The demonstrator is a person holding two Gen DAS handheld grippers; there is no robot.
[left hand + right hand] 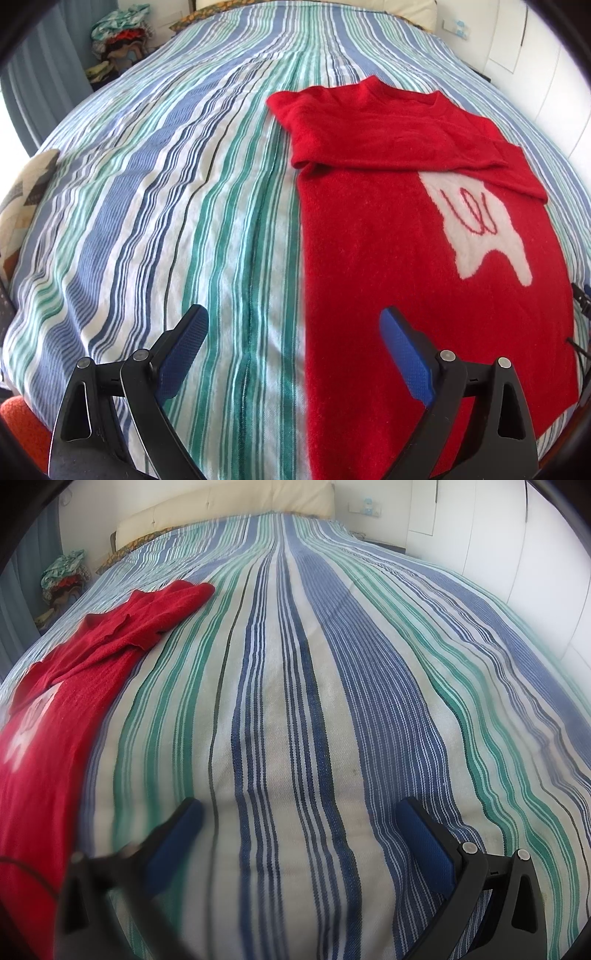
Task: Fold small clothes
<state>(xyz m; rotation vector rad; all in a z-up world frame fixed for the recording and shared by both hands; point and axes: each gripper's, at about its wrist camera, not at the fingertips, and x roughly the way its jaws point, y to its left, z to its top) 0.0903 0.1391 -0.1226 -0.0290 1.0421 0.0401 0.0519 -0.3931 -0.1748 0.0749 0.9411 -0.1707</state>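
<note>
A red sweater (388, 236) with a white motif (480, 225) lies flat on the striped bedspread (166, 206). Its sleeves are folded across the chest. My left gripper (293, 317) is open and empty, low over the sweater's near left edge. In the right wrist view the sweater (66, 686) lies at the left. My right gripper (299, 812) is open and empty above bare bedspread (332, 701), to the right of the sweater.
A pile of clothes (118, 40) sits beyond the bed's far left corner. A patterned cushion (26, 192) lies at the bed's left edge. A cream headboard (229, 506) and white wardrobe doors (517, 554) border the bed.
</note>
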